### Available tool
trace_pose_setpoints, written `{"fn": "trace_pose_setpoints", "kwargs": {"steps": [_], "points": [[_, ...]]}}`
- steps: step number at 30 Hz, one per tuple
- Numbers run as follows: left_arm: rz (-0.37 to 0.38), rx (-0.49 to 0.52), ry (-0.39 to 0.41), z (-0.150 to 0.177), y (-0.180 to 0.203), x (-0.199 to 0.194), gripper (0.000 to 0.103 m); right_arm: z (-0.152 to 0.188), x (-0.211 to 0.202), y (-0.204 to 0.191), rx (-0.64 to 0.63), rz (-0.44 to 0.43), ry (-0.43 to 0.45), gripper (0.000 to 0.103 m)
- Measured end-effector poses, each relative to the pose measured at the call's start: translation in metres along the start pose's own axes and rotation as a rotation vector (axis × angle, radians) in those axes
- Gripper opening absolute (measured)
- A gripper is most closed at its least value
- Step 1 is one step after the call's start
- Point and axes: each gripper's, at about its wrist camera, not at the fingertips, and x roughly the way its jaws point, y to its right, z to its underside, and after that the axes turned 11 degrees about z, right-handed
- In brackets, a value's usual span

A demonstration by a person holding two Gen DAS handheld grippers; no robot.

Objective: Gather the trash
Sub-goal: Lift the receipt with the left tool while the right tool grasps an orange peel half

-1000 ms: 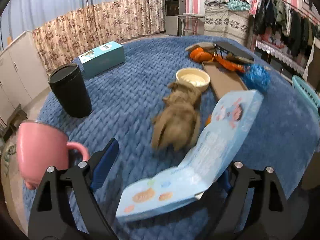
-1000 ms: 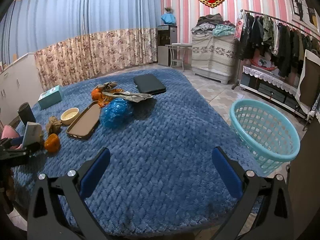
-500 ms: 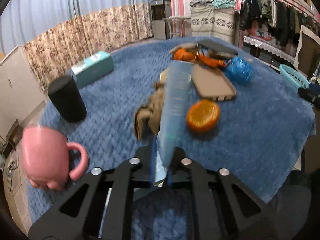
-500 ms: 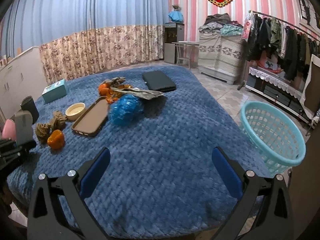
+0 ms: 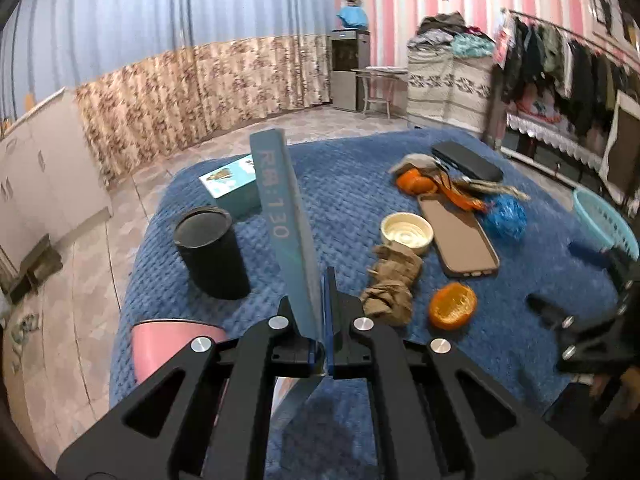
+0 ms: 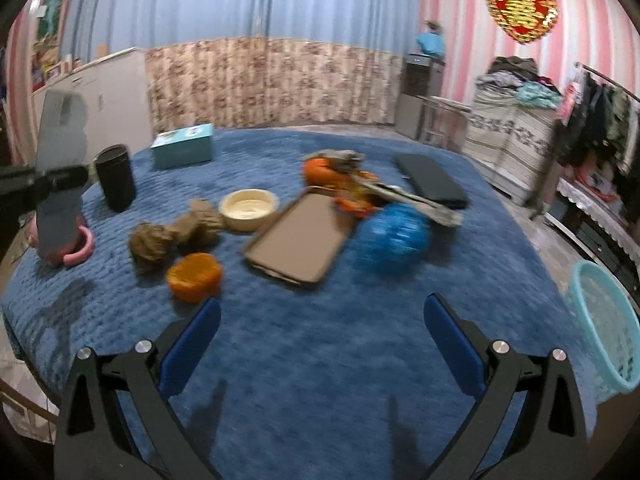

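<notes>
My left gripper (image 5: pixel 320 312) is shut on a flattened light-blue carton (image 5: pixel 286 220), held upright above the table's near-left corner; it also shows in the right wrist view (image 6: pixel 60 168). On the blue quilted table (image 6: pixel 320 360) lie an orange peel half (image 6: pixel 195 277), crumpled brown paper (image 6: pixel 176 234), a crumpled blue wrapper (image 6: pixel 394 238) and a pile of orange peel and scraps (image 6: pixel 344 178). My right gripper (image 6: pixel 320 344) is open and empty, above the table's near edge. A turquoise basket (image 6: pixel 604 324) stands on the floor to the right.
A pink mug (image 6: pixel 76 246), a black cylinder (image 6: pixel 116 178), a teal box (image 6: pixel 184 146), a cream bowl (image 6: pixel 249 208), a brown tray (image 6: pixel 298 238) and a black case (image 6: pixel 432 180) sit on the table. Clothes rack and shelves stand at the right.
My left gripper closed on the carton a second ago and has since lifted it upright. My right gripper has moved left toward the table's middle, staying open.
</notes>
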Motion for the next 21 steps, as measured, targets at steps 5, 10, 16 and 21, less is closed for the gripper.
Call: {"fn": "trace_pose_setpoints", "kwargs": {"steps": [5, 10, 16, 21], "points": [[-0.014, -0.019, 0.011, 0.005, -0.013, -0.004, 0.002, -0.003, 0.012, -0.031, -0.004, -0.064, -0.033, 0.099], [-0.008, -0.04, 0.018, 0.01, -0.021, -0.003, 0.002, -0.001, 0.025, -0.055, -0.01, -0.099, -0.084, 0.099], [-0.009, -0.044, 0.014, 0.012, -0.025, 0.002, 0.002, -0.004, 0.038, -0.069, -0.031, -0.114, -0.108, 0.078], [-0.005, -0.04, 0.017, 0.012, -0.023, 0.004, 0.002, -0.004, 0.045, -0.072, -0.03, -0.187, -0.122, 0.044]]}}
